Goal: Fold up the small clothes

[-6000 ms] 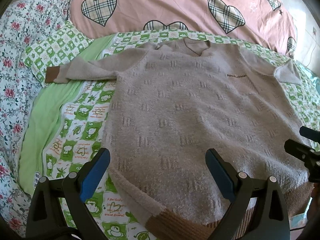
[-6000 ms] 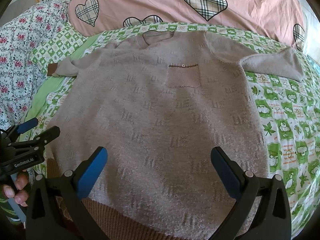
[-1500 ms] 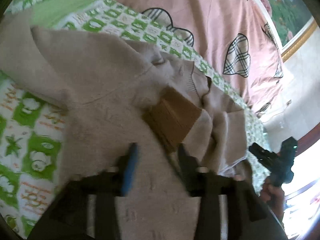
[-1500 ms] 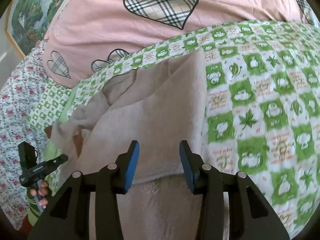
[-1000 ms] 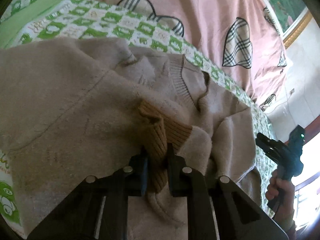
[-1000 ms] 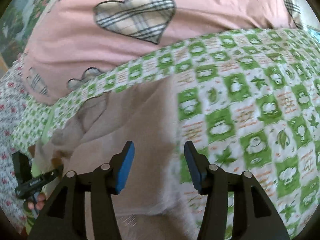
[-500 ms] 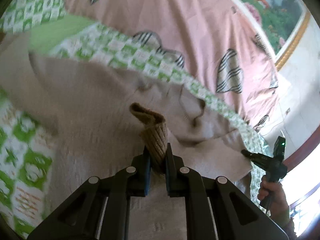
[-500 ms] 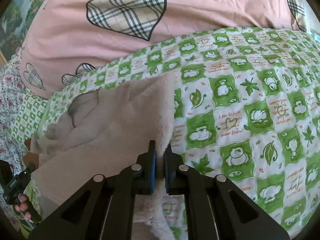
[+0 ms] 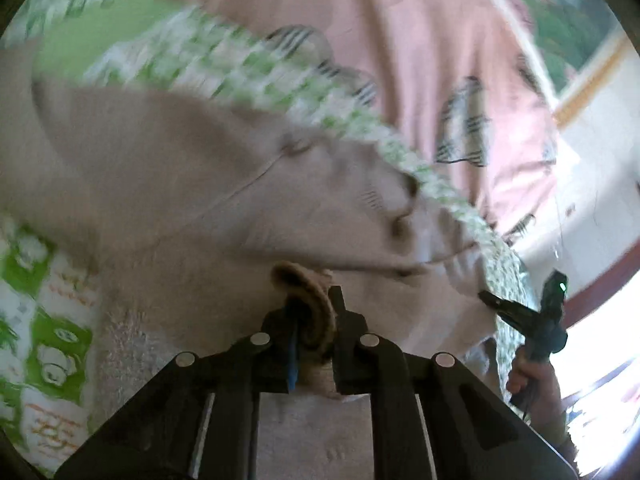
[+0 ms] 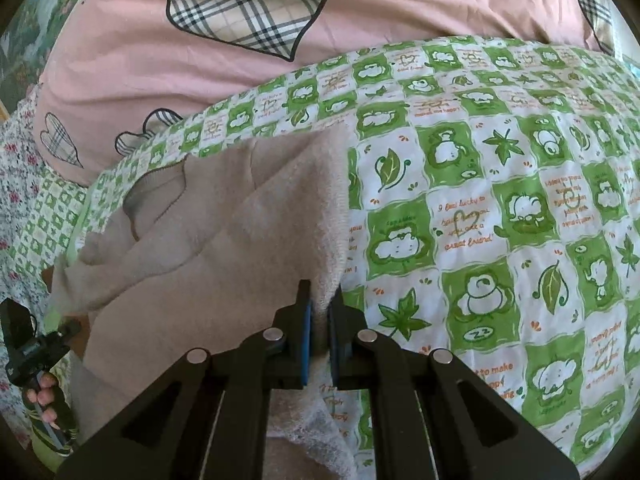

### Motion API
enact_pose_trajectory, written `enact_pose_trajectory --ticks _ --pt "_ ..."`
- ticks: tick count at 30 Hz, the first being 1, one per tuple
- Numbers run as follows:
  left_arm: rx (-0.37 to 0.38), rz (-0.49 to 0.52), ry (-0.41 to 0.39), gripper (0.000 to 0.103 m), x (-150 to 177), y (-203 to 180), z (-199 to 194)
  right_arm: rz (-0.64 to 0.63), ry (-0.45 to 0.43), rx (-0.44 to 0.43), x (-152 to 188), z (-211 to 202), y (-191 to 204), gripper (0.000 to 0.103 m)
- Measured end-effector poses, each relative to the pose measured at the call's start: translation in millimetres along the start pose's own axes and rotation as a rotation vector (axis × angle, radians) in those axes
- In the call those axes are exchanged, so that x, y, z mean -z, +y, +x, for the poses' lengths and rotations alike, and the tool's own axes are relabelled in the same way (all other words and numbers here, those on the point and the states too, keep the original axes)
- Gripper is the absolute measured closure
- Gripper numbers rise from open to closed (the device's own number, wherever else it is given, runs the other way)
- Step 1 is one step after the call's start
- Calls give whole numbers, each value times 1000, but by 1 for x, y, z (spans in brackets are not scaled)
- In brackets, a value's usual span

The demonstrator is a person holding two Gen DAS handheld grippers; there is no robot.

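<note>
Left gripper (image 9: pixel 310 320): clamped on the brown ribbed cuff (image 9: pixel 308 300), with both jaws closed against the knit.
Sweater (image 10: pixel 224 240): beige knit, lying on the green-checked sheet (image 10: pixel 480 200) below the pink pillow (image 10: pixel 360 20); both sides look drawn in over the body.
Right gripper (image 10: pixel 318 320): pressed shut on the sweater's fuzzy right edge.
Step, as I judge it: laying the sleeves and sides across the chest.
Doing it well: keep both grips firm, carry the cuff low, and set it flat before letting go.
Watch for: bunching near the collar (image 10: pixel 160 196); the left view is blurred, so fine creases cannot be judged.
</note>
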State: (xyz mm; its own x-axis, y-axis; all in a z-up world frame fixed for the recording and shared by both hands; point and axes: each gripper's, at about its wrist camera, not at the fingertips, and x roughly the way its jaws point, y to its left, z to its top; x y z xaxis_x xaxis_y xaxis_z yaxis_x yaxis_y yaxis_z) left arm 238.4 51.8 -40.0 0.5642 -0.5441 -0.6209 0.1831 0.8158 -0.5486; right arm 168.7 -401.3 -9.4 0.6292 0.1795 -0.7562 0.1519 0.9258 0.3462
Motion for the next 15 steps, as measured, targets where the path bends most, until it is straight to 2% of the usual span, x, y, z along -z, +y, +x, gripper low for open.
enact_pose_trajectory --ticks 3,7,9,11,13,14,15 --pt "-14 66 -61 93 3 -9 -20 -3 0 4 1 1 -1 95" --pt "-135 44 10 93 6 17 0 3 3 14 2 6 0 95" --pt "-156 17 63 89 8 28 9 7 0 14 3 5 1 95" --pt "-154 22 84 76 6 28 6 -18 -5 40 3 0 4 94" --pt "-172 70 73 64 0 22 -3 -42 -13 51 0 -8 5 85" --pt "-185 113 48 61 -6 16 -10 -56 -19 51 -2 -13 7 81" --pt "-196 148 33 59 -12 11 -14 -72 -29 42 -5 -19 10 65"
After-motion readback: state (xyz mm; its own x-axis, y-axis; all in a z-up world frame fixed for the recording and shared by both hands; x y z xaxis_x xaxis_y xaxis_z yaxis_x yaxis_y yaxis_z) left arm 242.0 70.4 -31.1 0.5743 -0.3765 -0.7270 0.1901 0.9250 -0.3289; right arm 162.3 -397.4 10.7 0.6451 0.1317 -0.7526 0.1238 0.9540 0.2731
